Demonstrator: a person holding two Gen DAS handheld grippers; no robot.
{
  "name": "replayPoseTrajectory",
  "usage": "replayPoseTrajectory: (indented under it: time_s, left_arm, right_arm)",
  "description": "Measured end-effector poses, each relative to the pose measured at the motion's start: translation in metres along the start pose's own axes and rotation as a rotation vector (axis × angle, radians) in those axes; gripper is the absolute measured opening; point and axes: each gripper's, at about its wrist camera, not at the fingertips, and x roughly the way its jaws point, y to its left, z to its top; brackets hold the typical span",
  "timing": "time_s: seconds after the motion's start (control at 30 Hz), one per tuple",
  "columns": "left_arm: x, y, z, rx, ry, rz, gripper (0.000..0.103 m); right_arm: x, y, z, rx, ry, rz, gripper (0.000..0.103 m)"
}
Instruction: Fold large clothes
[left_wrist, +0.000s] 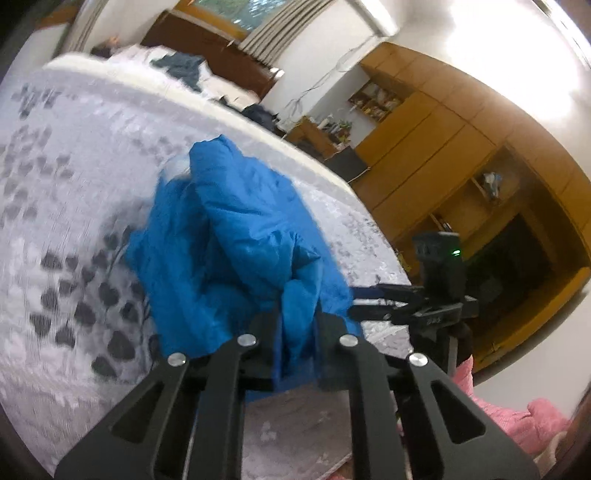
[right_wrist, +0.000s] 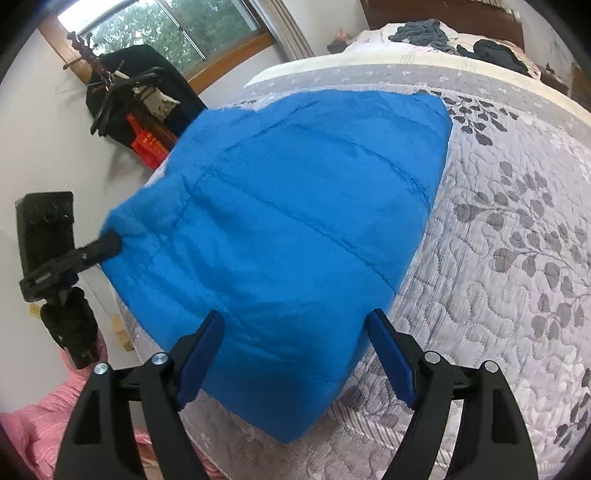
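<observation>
The quilted bright-blue padded garment (right_wrist: 288, 221) is spread on the bed's grey leaf-print quilt (right_wrist: 517, 258), nr the foot edge, prob. for folding. One corner is pinched by the left gripper (left_wrist: 297, 332), jaws clamped on bunched fabric, so it can be lifted over. The right gripper (right_wrist: 295, 343) is held w/ jaws wide apart, straddling the near hem, nothing gripped.
</observation>
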Motion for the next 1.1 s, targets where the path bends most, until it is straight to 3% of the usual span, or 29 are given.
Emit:
replayPoseTrajectory:
  time_s: [0.13,0.47,0.57,0.67,0.8,0.87,1.1]
  left_arm:
    - [0.007,0.029,-0.014,-0.099,0.024,-0.023,0.011]
    - [0.031,0.046,-0.033,-0.1,0.093,0.056,0.016]
    - [0.03,0.04,-0.027,-0.095,0.116,0.071,0.018]
    - [0.017,0.023,-0.013,-0.06,0.11,0.12,0.028]
    - [-0.007,-0.013,0.006,0.053,0.029,0.209,0.042]
    - [-0.011,-0.029,0.016,0.1,0.005,0.22,0.044]
    - [0.032,-0.036,0.027,0.126,0.102,0.3,0.044]
  right_arm:
    - [0.006,0.003,0.0,-0.014,0.014,-0.019,0.083]
    - [0.021,0.006,-0.003,-0.032,0.041,-0.048,0.087]
    - [0.021,0.005,-0.003,-0.024,0.037,-0.054,0.087]
    - [0.018,0.005,-0.003,-0.016,0.033,-0.056,0.087]
    - [0.014,0.008,-0.004,-0.029,0.022,-0.073,0.087]
    - [0.013,0.008,-0.004,-0.032,0.021,-0.077,0.086]
    - [0.013,0.011,-0.003,-0.027,0.024,-0.087,0.086]
